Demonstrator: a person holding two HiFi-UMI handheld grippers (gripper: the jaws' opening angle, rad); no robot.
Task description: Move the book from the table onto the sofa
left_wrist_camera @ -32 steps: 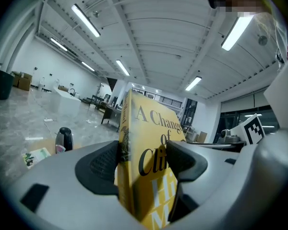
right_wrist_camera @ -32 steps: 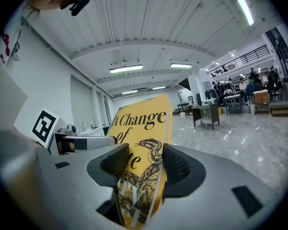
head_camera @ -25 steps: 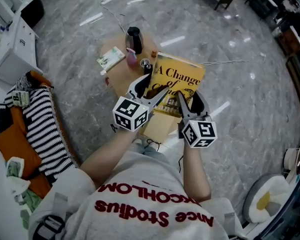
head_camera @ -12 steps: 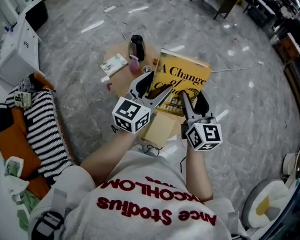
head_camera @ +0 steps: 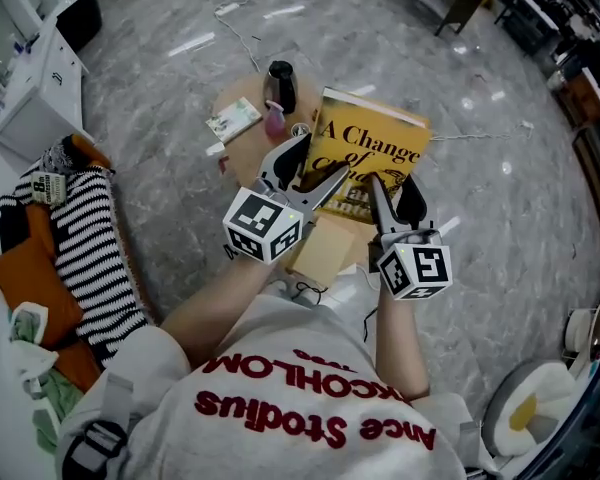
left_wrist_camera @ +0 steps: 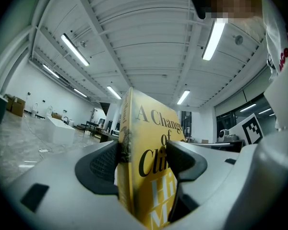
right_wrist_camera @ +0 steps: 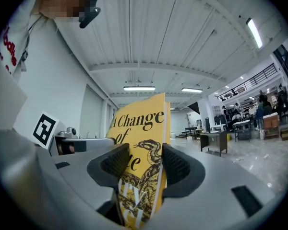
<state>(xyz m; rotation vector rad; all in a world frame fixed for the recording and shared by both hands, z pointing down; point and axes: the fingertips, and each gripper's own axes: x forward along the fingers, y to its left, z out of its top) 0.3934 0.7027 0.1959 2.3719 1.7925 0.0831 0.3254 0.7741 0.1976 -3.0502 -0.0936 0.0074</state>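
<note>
I hold a yellow book [head_camera: 372, 150] with black title lettering above the small round wooden table [head_camera: 242, 138]. My left gripper [head_camera: 315, 165] is shut on the book's near left part. My right gripper [head_camera: 394, 193] is shut on its near right part. In the left gripper view the book [left_wrist_camera: 149, 147] stands on edge, with the dark pads [left_wrist_camera: 104, 164] pressed on both sides. The right gripper view shows the cover [right_wrist_camera: 139, 128] with a snake drawing clamped between the pads [right_wrist_camera: 176, 166]. Both grippers point level.
On the table stand a black bottle [head_camera: 280, 85], a pink item [head_camera: 274, 120] and a small booklet [head_camera: 232, 120]. A tan board [head_camera: 325, 250] lies below the grippers. The sofa at the left bears a striped cloth [head_camera: 88, 253] and an orange cushion [head_camera: 22, 283]. A white cabinet [head_camera: 32, 98] stands at upper left.
Both grippers have risen together with the book, lifting it higher over the table. The grips on the book look unchanged.
</note>
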